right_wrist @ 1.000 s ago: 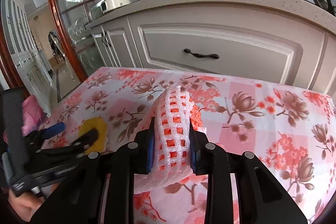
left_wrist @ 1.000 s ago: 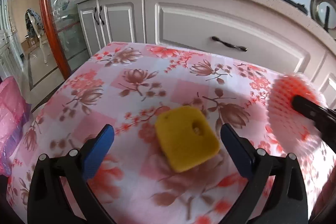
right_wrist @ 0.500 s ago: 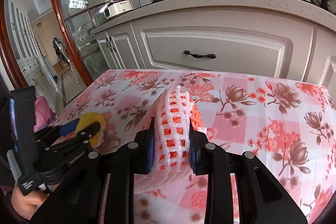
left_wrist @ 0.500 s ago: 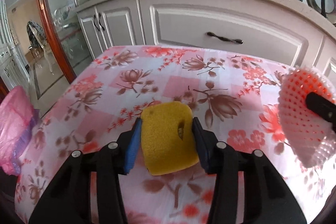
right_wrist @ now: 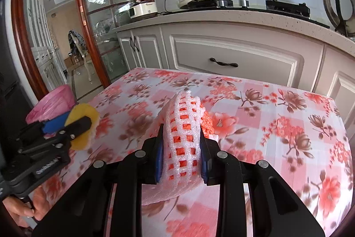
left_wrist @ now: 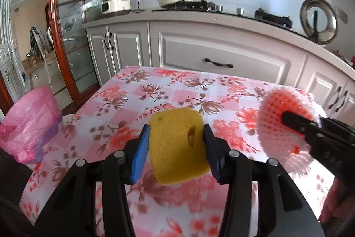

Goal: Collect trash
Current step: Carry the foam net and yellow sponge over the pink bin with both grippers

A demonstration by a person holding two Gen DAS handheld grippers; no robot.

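Left gripper [left_wrist: 176, 143]: both blue pads pressed against the sides of a yellow sponge [left_wrist: 177, 146], which is carried clear of the flowered tablecloth [left_wrist: 142, 94]. Right gripper [right_wrist: 180, 143]: jaws narrowed onto a pink-and-white foam fruit net [right_wrist: 183, 139], squeezed between the pads and likewise raised above the cloth; in the left wrist view the net [left_wrist: 281, 126] appears at the right, its open end facing the camera. Container: a bin lined with a pink plastic bag [left_wrist: 28, 121] stands just off the table's left edge, beyond the sponge in the right wrist view [right_wrist: 53, 101]. Its contents cannot be made out, the interior being turned away and distorted at the frame edge. Behind the table: white kitchen cabinets [right_wrist: 233, 54].
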